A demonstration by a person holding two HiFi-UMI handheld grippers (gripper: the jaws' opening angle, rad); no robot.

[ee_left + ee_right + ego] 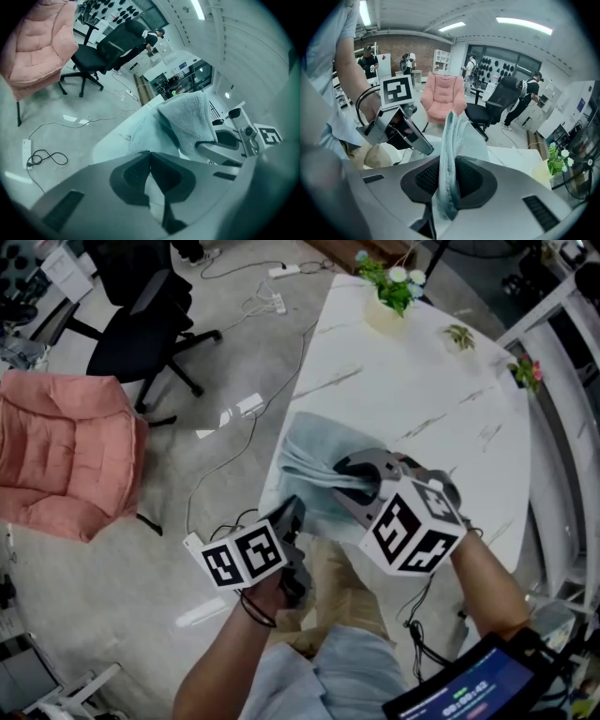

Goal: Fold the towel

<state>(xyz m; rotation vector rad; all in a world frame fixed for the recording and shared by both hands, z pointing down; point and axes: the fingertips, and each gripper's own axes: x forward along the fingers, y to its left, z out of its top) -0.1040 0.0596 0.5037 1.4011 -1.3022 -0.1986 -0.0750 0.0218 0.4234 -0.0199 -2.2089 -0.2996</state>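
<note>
Nearest the person, the left tool point(292, 507) is seen with its jaws closed together and nothing between them, held just off the near edge of the white marble-patterned worktop point(403, 381). Just beyond it, the right tool point(361, 474) is clamped on a bunched edge of the pale blue-grey terry towel point(314, 451). Several layers are pinched between its pads, while the rest is left rumpled on the worktop's near corner. Farther back, a small potted plant with white flowers point(394, 287) is set. With only one tool holding, the layers could be dragged askew or slipped from the pads, and the towel could be pulled over the edge.
</note>
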